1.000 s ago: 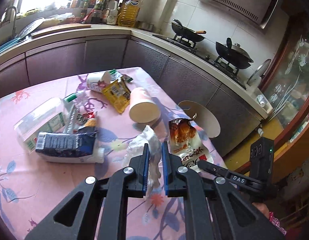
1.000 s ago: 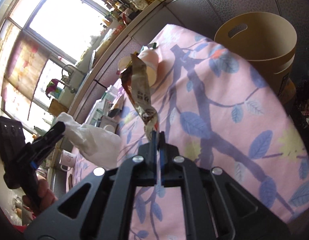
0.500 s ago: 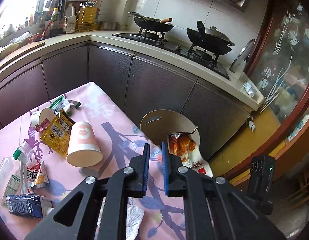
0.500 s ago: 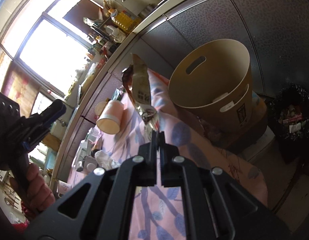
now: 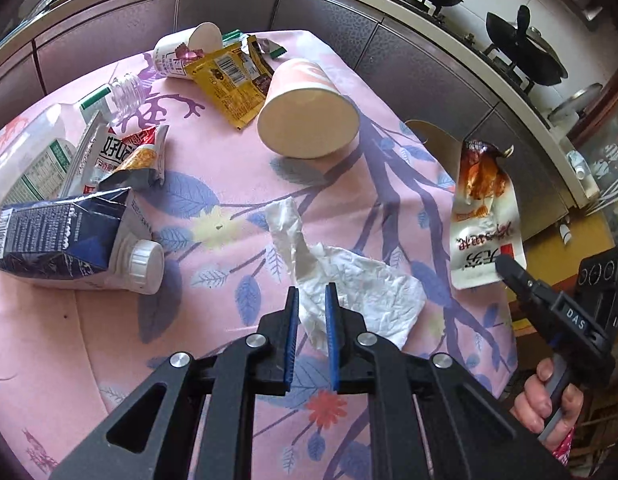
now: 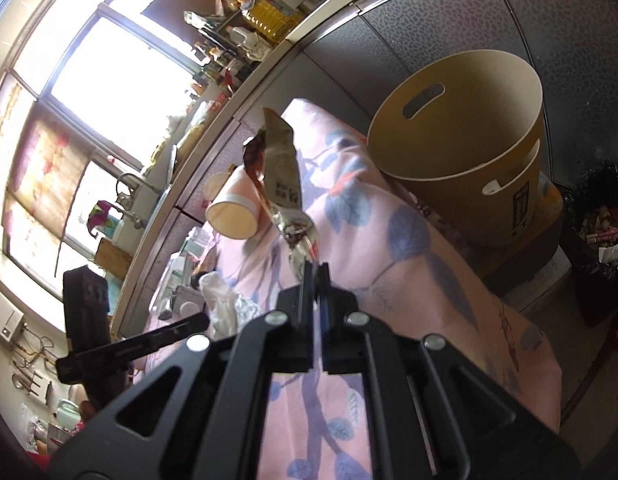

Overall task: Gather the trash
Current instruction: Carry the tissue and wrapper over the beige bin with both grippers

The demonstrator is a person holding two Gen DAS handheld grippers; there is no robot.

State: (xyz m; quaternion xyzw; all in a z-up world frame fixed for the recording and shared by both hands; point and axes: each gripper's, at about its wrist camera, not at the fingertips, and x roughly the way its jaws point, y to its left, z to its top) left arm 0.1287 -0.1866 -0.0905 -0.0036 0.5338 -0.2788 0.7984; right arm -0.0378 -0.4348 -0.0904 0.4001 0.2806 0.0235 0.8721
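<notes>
A crumpled white tissue (image 5: 349,280) lies on the pink flowered tablecloth (image 5: 229,344). My left gripper (image 5: 311,292) points down at it, jaws a narrow gap apart, with the tissue's twisted fold showing in the gap. Whether the pads press on it I cannot tell. The right wrist view shows the left gripper (image 6: 201,320) low beside the tissue (image 6: 225,304). My right gripper (image 6: 316,268) is shut on the bottom edge of an orange and white snack wrapper (image 6: 283,160), which stands up in the air over the table's edge, near the brown round bin (image 6: 469,208). The same wrapper (image 5: 485,216) shows in the left wrist view.
A tipped paper cup (image 5: 309,120), a dark blue carton (image 5: 69,248), a clear plastic bottle (image 5: 29,160), a yellow sachet (image 5: 229,80) and a small white cup (image 5: 181,52) litter the cloth. A full black trash bag (image 6: 601,220) sits on the floor beyond the bin. Kitchen cabinets run behind.
The tissue came out of my left gripper and now lies on the table. That gripper swung toward the bin, then dropped back over the tissue. My right gripper carried the wrapper toward the bin.
</notes>
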